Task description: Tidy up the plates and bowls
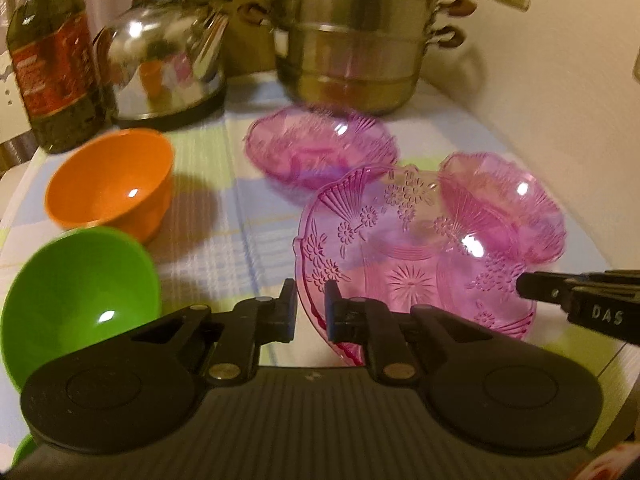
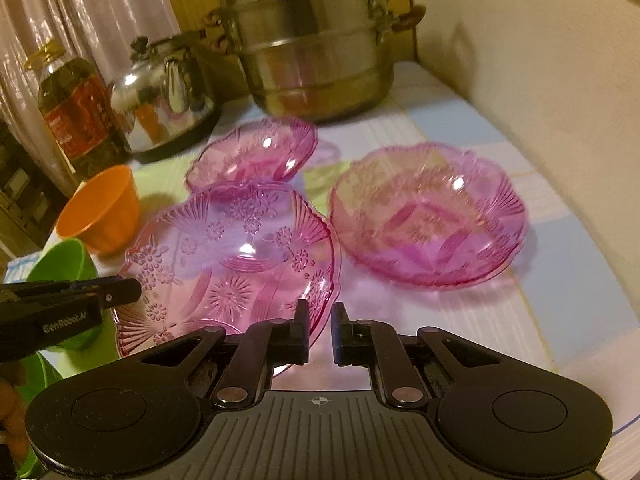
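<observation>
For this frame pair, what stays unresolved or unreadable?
- Left gripper: its fingers straddle the near pink plate rim; contact unclear, since the clear plastic hides it.
- Right gripper: same at that plate's other edge.
- Far pink plate: motion blur smears its pattern in the left wrist view.
- Oil bottle: label too blurred to read in either view.
- Green bowl: cut off by the left gripper's body.

- My two tools hold the near pink plate (image 2: pixel 236 256) by its edges, one on each side. It is see-through, with flowers and fans pressed in, and it tilts.
- Two more pink plates lie past it: one far ahead (image 2: pixel 256 152), one to the right (image 2: pixel 428 216).
- An orange bowl (image 1: pixel 108 184) and a green bowl (image 1: pixel 76 292) sit upright to my left.
</observation>
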### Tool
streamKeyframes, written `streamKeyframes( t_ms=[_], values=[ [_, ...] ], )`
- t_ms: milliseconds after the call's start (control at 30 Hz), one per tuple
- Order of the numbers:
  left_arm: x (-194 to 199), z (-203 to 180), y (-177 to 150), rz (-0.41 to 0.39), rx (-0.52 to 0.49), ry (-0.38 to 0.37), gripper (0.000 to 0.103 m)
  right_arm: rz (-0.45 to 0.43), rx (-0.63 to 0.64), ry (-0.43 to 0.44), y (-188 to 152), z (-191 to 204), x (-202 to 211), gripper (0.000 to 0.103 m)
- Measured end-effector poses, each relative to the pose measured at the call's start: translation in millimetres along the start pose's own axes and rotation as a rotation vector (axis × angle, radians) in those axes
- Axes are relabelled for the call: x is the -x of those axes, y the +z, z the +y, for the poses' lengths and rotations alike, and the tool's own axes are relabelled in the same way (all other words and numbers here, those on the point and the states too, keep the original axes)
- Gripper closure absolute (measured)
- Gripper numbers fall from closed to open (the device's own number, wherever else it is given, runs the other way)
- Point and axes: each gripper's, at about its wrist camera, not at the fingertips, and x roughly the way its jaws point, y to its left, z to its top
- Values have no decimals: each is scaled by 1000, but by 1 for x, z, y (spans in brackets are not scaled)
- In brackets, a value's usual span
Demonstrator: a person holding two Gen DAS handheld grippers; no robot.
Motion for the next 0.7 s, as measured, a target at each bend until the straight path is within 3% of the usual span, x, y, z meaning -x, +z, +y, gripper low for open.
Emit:
streamKeyframes(
  t_ms=[300,700],
  values=[
    [-5,-59,46,-72,-73,-88,91,-86,12,-106,26,-41,29,92],
    [-73,-101,56,-27,-89,-153,90,-98,-12,-200,54,-101,19,92]
  ],
)
